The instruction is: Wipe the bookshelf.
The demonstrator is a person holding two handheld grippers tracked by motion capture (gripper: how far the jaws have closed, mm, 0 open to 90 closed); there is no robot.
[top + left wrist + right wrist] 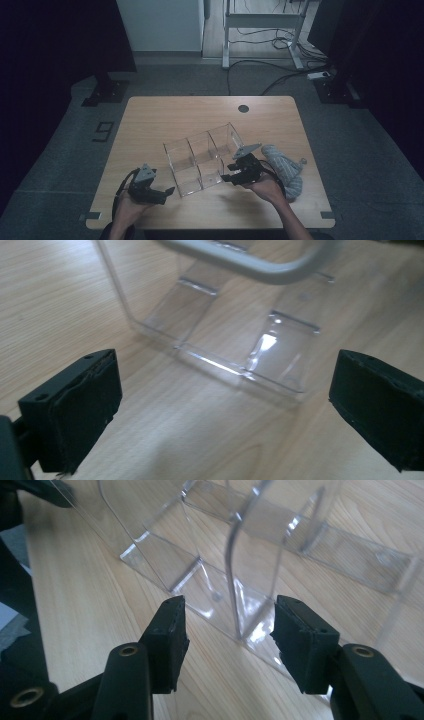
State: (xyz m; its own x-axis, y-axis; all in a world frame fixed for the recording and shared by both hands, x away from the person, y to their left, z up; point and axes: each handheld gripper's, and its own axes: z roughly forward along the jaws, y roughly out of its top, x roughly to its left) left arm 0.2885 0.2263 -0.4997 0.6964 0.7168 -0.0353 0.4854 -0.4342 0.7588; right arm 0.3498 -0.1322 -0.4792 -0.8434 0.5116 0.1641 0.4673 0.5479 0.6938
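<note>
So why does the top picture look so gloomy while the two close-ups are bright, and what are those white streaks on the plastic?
In the high view the light falls mostly on the wooden table, leaving the surroundings nearly black. In the left gripper view glare flashes off the clear plastic organizer, and the open left gripper looks soft at its near jaws. In the right gripper view the organizer's edges catch pale highlights ahead of the open right gripper.

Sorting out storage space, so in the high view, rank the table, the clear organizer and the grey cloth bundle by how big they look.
1. Table, largest by far.
2. Clear organizer.
3. Grey cloth bundle, smallest, partly hidden by the right hand.
</note>
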